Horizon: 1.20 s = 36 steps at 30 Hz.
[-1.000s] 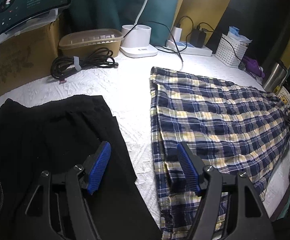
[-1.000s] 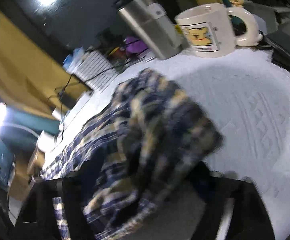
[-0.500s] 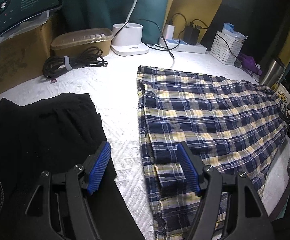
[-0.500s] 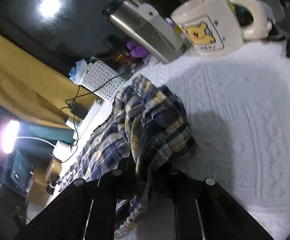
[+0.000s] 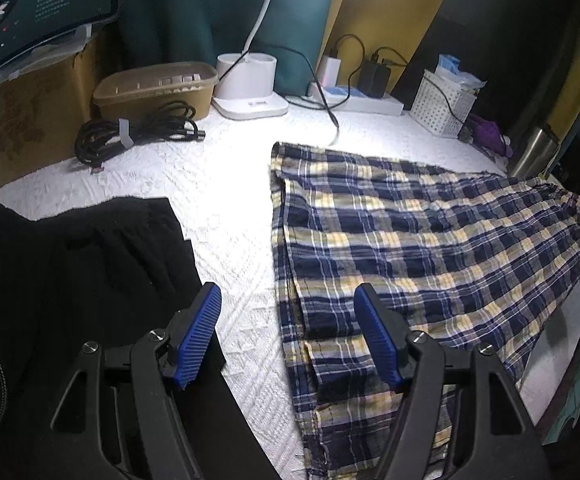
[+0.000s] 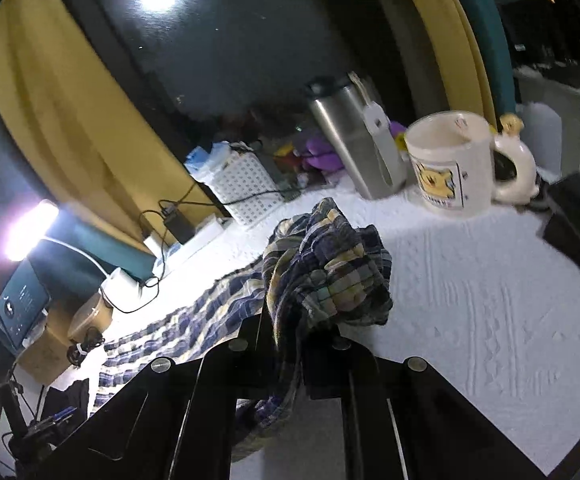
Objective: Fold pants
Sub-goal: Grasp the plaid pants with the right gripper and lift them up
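Observation:
Navy, yellow and white plaid pants (image 5: 409,240) lie spread flat on the white textured table cover (image 5: 218,192). My left gripper (image 5: 288,334) is open and empty, hovering over the cover just left of the pants' near-left edge. Its blue pads (image 5: 200,334) straddle that edge. My right gripper (image 6: 295,320) is shut on a bunched end of the plaid pants (image 6: 329,264) and holds it lifted above the cover, with the rest of the cloth trailing away to the left.
Black folded clothing (image 5: 70,264) lies left of the left gripper. At the back are a cable bundle (image 5: 138,128), a tan container (image 5: 154,88), a lamp base (image 5: 246,84) and a white basket (image 5: 443,106). A steel tumbler (image 6: 353,140) and a bear mug (image 6: 449,164) stand beyond the right gripper.
The left gripper view has drifted, with the pants sitting further left under it than a second ago. The right gripper turned upright, still holding the bunched end, with mug and tumbler now further off.

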### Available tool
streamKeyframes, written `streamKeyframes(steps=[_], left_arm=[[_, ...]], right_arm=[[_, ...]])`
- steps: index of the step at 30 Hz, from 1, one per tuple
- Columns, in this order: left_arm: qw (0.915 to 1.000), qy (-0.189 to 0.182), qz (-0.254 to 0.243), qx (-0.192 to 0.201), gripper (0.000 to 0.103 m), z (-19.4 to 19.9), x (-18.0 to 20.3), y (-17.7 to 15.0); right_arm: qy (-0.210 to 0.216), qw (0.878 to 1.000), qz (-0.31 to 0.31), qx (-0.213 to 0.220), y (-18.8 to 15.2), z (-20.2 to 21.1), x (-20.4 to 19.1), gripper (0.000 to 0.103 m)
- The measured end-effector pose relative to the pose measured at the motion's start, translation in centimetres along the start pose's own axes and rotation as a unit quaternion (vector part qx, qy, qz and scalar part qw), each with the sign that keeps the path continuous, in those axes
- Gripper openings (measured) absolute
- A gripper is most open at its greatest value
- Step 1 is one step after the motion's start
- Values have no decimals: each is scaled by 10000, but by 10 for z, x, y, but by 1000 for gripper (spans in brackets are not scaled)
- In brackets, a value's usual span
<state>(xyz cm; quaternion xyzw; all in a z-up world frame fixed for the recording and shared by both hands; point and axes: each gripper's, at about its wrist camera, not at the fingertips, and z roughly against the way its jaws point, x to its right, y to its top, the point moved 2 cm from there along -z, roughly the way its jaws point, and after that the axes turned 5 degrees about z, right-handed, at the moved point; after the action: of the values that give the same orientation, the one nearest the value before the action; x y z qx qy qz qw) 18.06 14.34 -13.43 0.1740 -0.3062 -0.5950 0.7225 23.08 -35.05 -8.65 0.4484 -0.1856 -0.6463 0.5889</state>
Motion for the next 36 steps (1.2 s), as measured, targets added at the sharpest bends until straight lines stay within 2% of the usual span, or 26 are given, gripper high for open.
streamKeyframes(steps=[11,22,29,36], left_arm=[[9992,-203,-88,347,69,18,-16,13],[9974,-462,-5,561,69,24,-35,15],[9974,-422,-37,591,69,31,-54,15],[9976,-308,-60,610,69,38,-76,13]], right_arm=[[18,9969,726,309,15,21,-67,10],[344,9879,1479,328,14,28,-152,10],[673,9797,1879,182,-3,11,-209,10],[1034,9716,2113,-245,-35,-31,-257,10]])
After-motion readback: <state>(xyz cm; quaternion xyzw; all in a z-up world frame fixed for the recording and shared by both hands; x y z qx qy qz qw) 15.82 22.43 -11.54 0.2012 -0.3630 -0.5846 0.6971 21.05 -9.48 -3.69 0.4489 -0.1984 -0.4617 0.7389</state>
